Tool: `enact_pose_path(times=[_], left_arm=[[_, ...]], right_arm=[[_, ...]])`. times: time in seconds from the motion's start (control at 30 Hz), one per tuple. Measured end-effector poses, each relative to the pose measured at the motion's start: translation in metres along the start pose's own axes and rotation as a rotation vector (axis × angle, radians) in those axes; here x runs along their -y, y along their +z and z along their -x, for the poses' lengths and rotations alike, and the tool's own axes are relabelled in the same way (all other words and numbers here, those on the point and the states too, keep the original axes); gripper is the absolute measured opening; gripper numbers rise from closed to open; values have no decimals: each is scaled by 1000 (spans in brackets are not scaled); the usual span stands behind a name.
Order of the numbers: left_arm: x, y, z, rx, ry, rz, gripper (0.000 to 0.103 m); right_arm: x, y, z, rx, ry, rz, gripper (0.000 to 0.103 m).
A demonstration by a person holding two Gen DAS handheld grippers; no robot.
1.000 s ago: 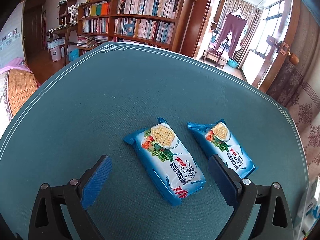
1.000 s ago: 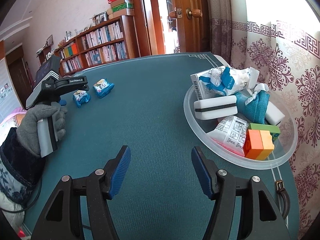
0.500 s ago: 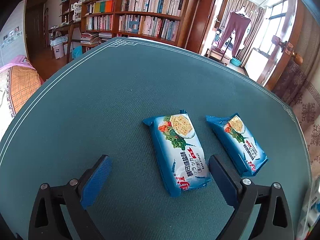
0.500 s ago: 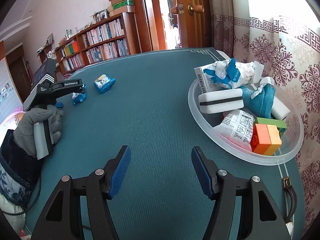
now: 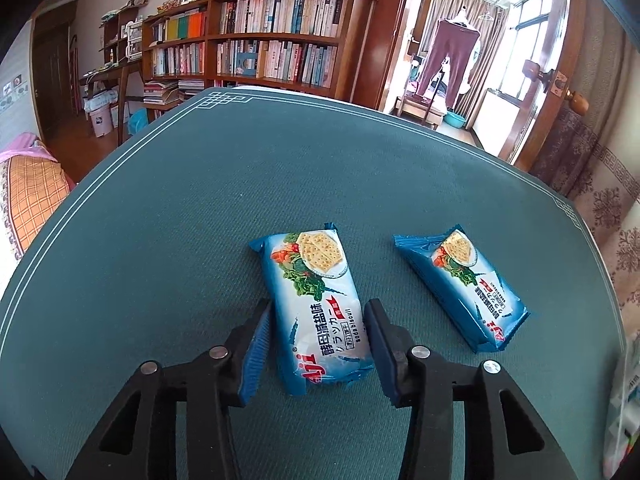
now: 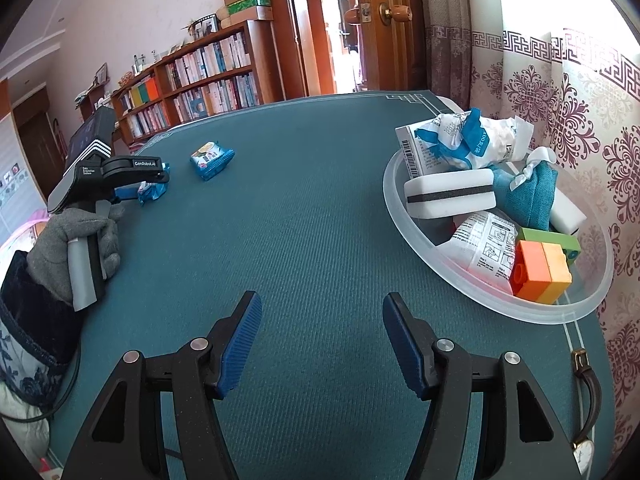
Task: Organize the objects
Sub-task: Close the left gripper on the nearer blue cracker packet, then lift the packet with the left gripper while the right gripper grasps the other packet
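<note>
Two blue soda biscuit packets lie on the teal table. My left gripper [image 5: 318, 344] has closed in around the nearer packet [image 5: 316, 304], its pads against or very near the packet's two long sides; the packet still rests on the table. The second packet [image 5: 464, 284] lies free to the right. In the right wrist view the left gripper [image 6: 154, 178] is at the far left over the first packet [image 6: 150, 194], with the second packet [image 6: 212, 158] beside it. My right gripper [image 6: 322, 332] is open and empty above bare cloth.
A clear plastic bowl [image 6: 424, 236] at the table's right edge holds sponges, white packets, a teal cloth and toy bricks [image 6: 542, 268]. A wristwatch [image 6: 586, 408] lies near the front right corner. Bookshelves [image 5: 256, 52] stand beyond the table.
My left gripper moved forward over the nearer packet and its jaws narrowed from wide open to snug around it. The right gripper shifted slightly and stayed open.
</note>
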State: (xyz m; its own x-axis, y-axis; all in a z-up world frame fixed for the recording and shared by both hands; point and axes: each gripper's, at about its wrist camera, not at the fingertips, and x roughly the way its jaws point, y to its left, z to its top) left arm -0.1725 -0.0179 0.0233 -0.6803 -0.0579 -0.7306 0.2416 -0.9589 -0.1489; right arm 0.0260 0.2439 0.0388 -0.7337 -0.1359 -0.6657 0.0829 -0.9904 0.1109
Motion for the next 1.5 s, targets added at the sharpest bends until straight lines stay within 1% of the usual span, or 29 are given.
enact_pose_path(times=[0.2,0.3,0.43,0.57,0.8,0.97,1.07,1.13,1.23,1.33,1.5], left_arm=[[3,-5,7,-5,-22,-37,44],[3,-10,14,-9,-31,-64,44],[-1,-20,29,-1,-40,-97,43],[-11,-29,40,5,-43,-99,43],[-23,-37,50,18,-61,-88,43],[-28,-42,45,11,-60,-72,43],[-30,-44,45,13,-57,-65,43],[-28,-46,46,22,-49,-72,43],[-27,-48,47,32,-37,-80,43],[-30,-48,46,30,-41,-67,43],[-32,-47,46,28,-43,-53,43]], right_arm=[[-5,1,-1,-1,4,9,64],[-7,5,-3,-12,28,4,64],[-14,17,-12,-29,68,3,64],[-32,32,-25,-26,90,38,64],[-65,65,-64,-47,123,82,65],[-89,90,-98,-59,86,145,65],[-98,105,-114,-55,82,169,65],[-100,117,-125,-63,108,154,65],[-100,132,-143,-94,186,105,65],[-104,146,-158,-103,203,101,65],[-120,165,-178,-99,204,143,65]])
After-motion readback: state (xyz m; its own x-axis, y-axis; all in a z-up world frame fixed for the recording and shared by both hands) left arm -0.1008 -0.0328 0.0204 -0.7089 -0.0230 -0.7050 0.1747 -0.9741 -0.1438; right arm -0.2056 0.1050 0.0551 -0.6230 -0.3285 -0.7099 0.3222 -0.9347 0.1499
